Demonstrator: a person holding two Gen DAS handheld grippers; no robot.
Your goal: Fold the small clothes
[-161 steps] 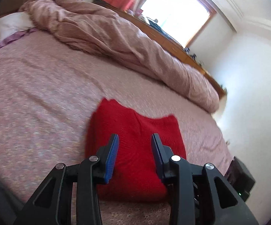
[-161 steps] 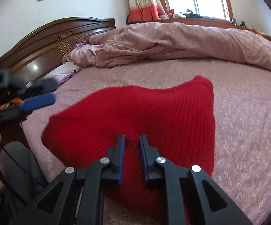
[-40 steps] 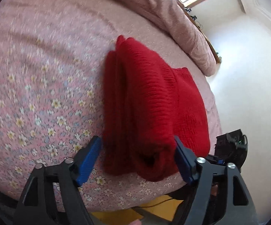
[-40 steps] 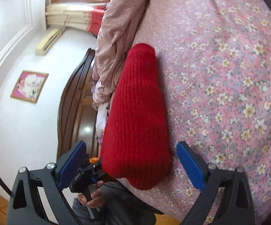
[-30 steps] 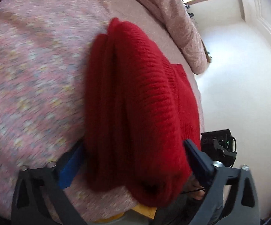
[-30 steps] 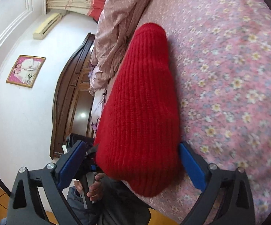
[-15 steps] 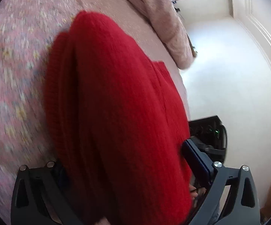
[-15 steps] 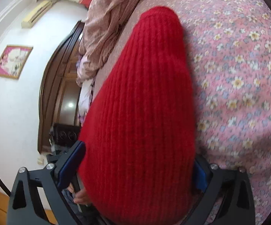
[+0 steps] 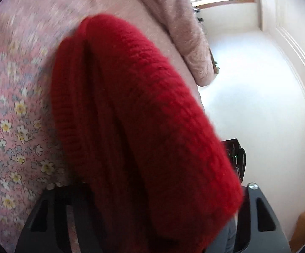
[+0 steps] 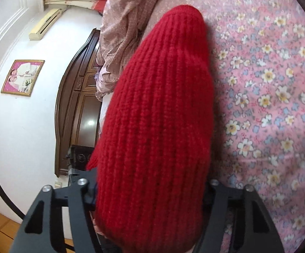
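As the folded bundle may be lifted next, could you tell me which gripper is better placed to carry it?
Probably the right gripper: its jaws, just closing, straddle the smooth folded end of the red sweater. The left gripper, also closing on it, faces the loose layered edges, off centre.

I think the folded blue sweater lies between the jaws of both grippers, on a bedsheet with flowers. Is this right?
Not quite: the sweater is red, not blue, as the right wrist view shows. The rest holds: it lies folded between the jaws of the right gripper and the left gripper, on the flowered bedsheet.
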